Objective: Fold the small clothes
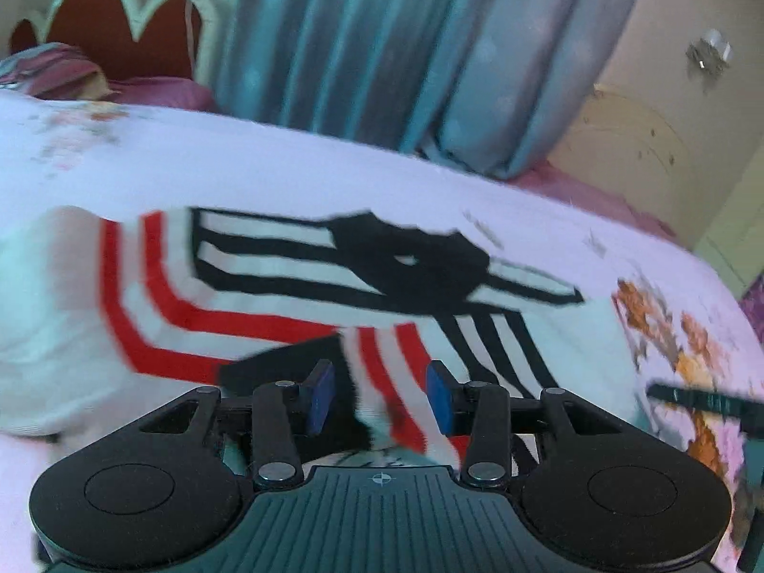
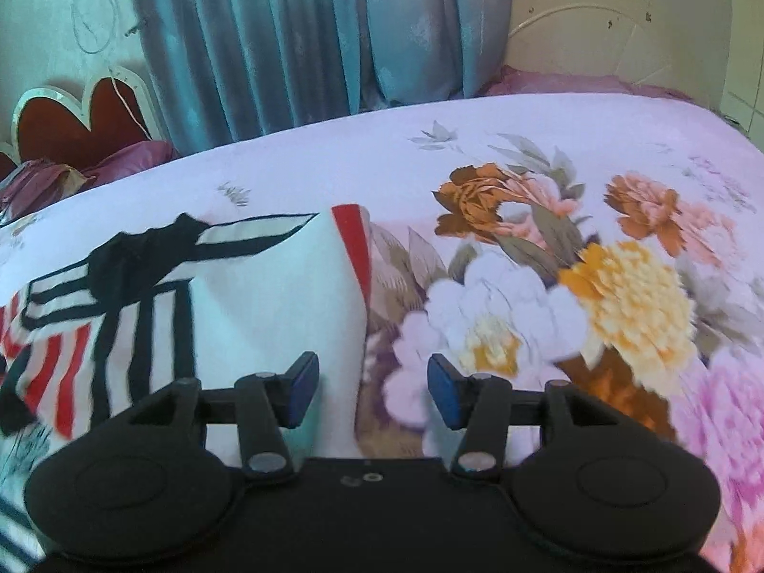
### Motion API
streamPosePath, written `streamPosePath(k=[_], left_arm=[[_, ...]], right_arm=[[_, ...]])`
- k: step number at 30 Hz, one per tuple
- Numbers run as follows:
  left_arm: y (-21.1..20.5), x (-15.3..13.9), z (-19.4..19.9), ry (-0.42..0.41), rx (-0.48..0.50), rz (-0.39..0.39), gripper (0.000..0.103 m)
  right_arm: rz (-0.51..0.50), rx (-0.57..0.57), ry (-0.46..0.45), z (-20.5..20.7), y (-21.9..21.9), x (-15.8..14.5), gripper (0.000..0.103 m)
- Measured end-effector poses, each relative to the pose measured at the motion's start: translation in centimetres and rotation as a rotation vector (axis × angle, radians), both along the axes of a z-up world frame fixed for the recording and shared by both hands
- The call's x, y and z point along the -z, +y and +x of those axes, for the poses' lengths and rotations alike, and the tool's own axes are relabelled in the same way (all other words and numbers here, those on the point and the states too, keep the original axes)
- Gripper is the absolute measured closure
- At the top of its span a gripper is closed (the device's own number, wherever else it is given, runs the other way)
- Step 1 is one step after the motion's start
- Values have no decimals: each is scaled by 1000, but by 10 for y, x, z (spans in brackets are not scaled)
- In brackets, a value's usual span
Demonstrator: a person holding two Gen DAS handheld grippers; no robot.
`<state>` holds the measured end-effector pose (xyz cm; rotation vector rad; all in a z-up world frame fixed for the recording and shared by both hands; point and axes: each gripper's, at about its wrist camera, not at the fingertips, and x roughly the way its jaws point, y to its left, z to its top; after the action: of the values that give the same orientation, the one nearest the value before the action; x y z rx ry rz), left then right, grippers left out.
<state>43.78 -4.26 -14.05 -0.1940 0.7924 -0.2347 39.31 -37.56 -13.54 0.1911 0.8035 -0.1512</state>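
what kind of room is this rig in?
Most likely a home bedroom. The garment lies on a bed with a floral bedsheet, a scalloped headboard with pillows stands at one end, and blue curtains hang behind.

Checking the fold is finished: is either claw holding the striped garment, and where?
Neither. The left claw stands open over the striped garment, the right claw open at its white edge; no pad presses cloth.

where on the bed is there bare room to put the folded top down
Free: the flowered bedspread right of the white striped garment, and the strip between garment and blue curtain. Crowded: the left side, under the garment, up to the pillows.
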Motion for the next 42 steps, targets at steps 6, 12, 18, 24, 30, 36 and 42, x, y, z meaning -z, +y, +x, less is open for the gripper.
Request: streamPosePath(k=[6,12,18,24,30,36,42], left_arm=[[3,34,8,38,-15,78,62],[-1,32,6,40,-20,96,62],[-3,33,6,30,-17,117,62],[-8,22,1,33,-30,134,62],[-7,25,6,60,-41,139,57],[10,11,-11,76,-93,92,51],[52,-8,-45,48,-152,88,33]], right_arm=[[53,5,7,50,-8,10,52],[156,21,33,93,-19,24,87],[95,34,16,90,-23,31,88],[-36,-18,-61,71,-1,2,76],[-82,-47,15,80,9,22,67],[-34,-116,-15,51,37,-2,67],[2,-282,-33,16,110,-16,64]])
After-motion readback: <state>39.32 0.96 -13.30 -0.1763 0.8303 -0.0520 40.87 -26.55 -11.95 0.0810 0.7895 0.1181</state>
